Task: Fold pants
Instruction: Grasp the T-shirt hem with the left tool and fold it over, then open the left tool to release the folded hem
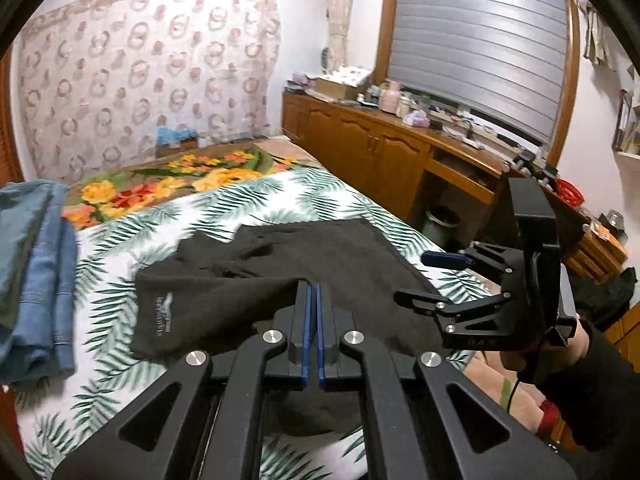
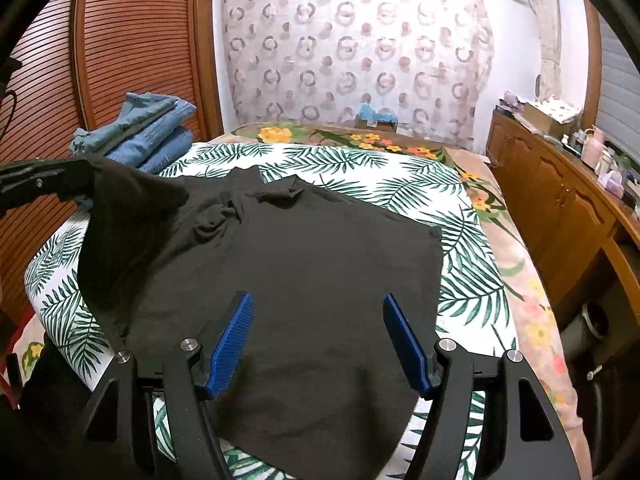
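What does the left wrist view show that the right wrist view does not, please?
Only the left wrist view: the whole right gripper from the side, the white logo on the black pants, and a bin.
Only the right wrist view: the slatted wooden door.
Both: the pants, folded jeans, leaf-print sheet, and left gripper pinching the pants.

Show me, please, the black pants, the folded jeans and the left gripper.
black pants [image 2: 300,272]: right wrist view, flat middle of fabric.
folded jeans [image 2: 160,136]: right wrist view, top of stack.
left gripper [image 1: 313,286]: left wrist view, between closed fingertips.
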The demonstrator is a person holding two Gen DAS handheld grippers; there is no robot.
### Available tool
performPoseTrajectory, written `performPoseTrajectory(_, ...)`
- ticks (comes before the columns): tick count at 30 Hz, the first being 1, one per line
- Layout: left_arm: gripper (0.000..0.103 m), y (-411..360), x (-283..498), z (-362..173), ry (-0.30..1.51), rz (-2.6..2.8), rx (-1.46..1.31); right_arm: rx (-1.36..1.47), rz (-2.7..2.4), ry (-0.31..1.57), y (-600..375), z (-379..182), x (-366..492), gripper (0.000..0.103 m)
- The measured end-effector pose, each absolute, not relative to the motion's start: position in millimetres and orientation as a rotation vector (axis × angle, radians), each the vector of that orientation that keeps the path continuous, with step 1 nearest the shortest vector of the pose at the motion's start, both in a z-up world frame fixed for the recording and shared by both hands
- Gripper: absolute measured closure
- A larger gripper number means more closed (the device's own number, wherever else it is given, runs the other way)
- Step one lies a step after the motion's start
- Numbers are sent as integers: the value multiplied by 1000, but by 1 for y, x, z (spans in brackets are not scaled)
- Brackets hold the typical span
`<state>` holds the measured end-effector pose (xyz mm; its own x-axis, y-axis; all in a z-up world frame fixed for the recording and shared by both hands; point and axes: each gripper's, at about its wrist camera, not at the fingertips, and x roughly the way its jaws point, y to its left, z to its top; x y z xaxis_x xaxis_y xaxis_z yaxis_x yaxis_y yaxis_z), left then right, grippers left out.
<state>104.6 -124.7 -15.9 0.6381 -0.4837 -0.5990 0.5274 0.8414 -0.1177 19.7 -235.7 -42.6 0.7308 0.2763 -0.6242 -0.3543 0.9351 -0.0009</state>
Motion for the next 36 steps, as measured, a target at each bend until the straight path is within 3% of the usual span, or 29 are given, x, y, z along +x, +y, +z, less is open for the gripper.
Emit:
performPoseTrajectory(12,100,-178,114,-8,681,-661,103,-97,301,669,-259,-41,13,34)
performPoseTrajectory(24,99,-179,118,-15,703,-635,116,-72,296,667,-262,-41,9,34)
performPoseTrajectory(26,93,-175,117,-13,701,-615,115,-72,299,664,-262,-41,9,34)
performPoseTrajectory(31,58,-162,115,-11,670,-582,105,-77,302,656,-263,-41,8,34)
performPoseTrajectory(35,50,-151,114,-10,674,-579,85,-76,304,648,-262,-40,8,34)
performPoseTrajectory(36,40,-148,113,-10,671,-570,82,-76,304,647,-262,-40,8,34)
